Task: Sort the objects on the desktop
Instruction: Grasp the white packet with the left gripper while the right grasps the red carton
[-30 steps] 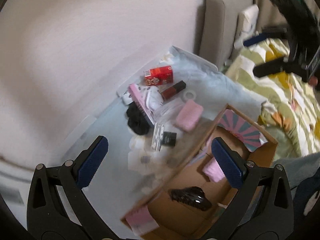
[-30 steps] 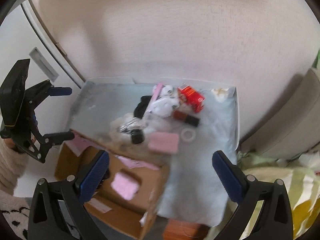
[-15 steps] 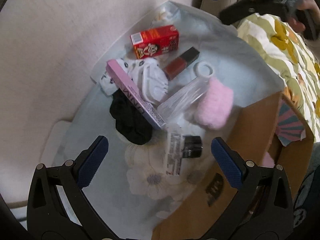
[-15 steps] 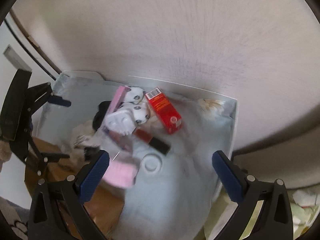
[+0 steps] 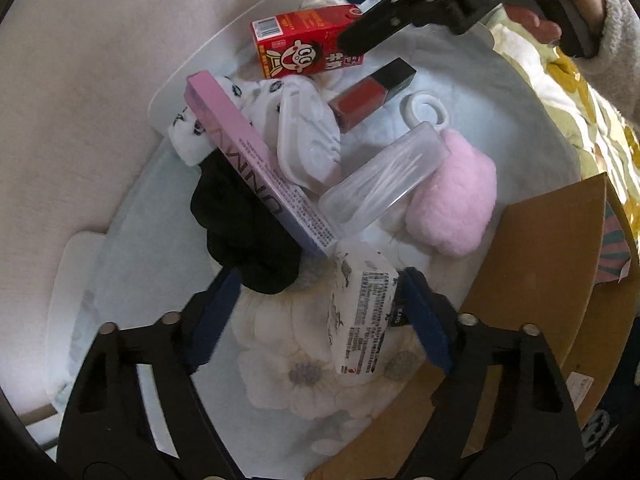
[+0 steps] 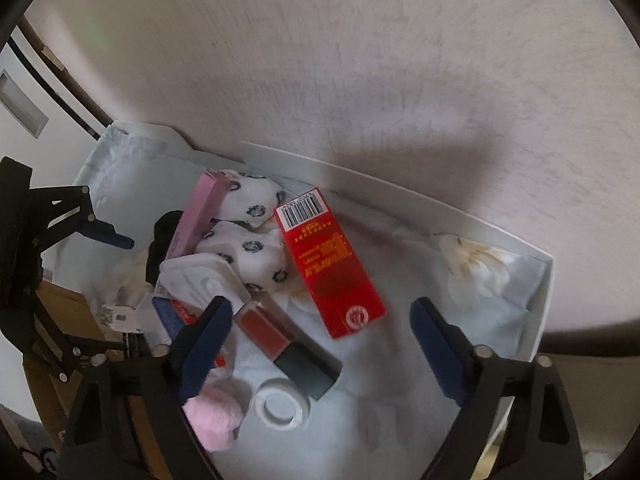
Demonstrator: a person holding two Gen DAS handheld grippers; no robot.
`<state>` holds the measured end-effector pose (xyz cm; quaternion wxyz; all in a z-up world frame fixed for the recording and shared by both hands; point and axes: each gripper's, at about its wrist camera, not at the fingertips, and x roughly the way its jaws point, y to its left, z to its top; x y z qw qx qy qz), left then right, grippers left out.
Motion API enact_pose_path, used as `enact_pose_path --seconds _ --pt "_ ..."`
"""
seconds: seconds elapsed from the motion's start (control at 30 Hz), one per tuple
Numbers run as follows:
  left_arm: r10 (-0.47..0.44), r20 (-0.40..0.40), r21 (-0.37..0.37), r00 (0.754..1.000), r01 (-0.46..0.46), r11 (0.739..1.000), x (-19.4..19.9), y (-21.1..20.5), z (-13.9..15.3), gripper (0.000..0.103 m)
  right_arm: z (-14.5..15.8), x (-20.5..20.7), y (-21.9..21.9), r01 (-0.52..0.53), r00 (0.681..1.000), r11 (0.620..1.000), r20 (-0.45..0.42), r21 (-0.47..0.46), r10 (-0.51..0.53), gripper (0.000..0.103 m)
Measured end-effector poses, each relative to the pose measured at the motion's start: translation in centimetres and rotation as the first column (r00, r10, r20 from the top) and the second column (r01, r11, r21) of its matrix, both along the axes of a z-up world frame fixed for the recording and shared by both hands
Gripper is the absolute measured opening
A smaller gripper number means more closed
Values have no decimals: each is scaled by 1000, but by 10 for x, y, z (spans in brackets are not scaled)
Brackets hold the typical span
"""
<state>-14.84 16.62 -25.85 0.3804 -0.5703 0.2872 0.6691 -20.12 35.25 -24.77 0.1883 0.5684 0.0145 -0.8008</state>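
My left gripper hovers low over the blue floral cloth. Its jaws are closing around a white printed packet, and the left pad stands clear of it. The right gripper is closing too, astride a red lip gloss tube and the near end of a red drink carton, touching neither. Between the two lies a heap: a long pink box, patterned white socks, black cloth, a clear case, a pink fluffy pouch and a white tape roll.
An open cardboard box stands against the cloth's right edge in the left wrist view. A white wall backs the raised white tray rim. A hand and sleeve hold the right gripper above a patterned bedspread.
Both grippers have sunk closer to the heap and their jaws have narrowed. The right one has swung over the carton and lip gloss; the left now brackets the white packet.
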Motion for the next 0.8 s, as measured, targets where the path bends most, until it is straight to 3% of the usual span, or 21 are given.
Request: enact_pose_path --seconds 0.2,0.27,0.37,0.8 --pt "1 55 36 998 -3 999 -1 -5 -1 44 -16 -11 -1 -3 1000 999 26 -33 4 53" --pt "-7 57 41 998 4 999 1 -5 0 31 -18 -13 -1 -1 999 999 32 -35 2 39" --pt "-24 64 48 998 21 999 6 -5 2 20 -18 -11 -2 -1 1000 1000 15 -31 2 36" --pt "-28 17 48 999 27 998 8 -21 38 19 5 1 3 35 999 999 -26 3 -35 31"
